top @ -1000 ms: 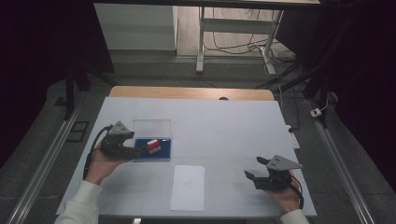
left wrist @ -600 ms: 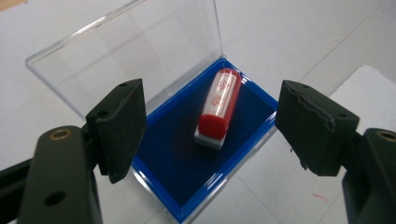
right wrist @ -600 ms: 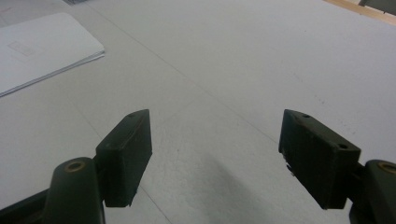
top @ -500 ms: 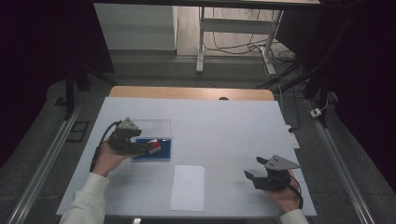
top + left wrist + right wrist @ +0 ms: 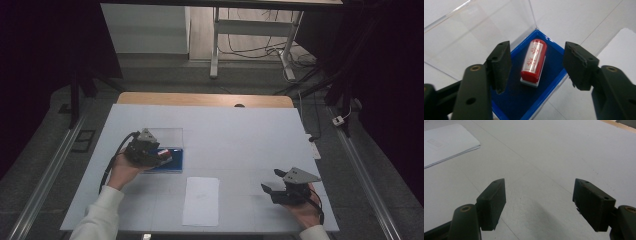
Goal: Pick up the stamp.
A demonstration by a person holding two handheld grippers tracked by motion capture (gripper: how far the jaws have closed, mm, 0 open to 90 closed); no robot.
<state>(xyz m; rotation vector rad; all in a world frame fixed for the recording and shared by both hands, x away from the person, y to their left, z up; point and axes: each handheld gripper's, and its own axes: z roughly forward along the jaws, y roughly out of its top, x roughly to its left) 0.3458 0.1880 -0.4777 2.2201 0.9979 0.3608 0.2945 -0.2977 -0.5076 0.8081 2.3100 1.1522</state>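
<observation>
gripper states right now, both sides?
Left gripper: open, jaws just been closing around the red stamp in the blue case, pads not touching it.
Right gripper: open, holding nothing, over the table.

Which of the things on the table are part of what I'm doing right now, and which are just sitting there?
In the job:
- red stamp, lying in the box
- blue-lined box with its clear lid open
- left gripper, jaws either side of the stamp, just closing, not yet touching it

Lying about:
- sheet of paper
- right gripper, open over bare table
</observation>
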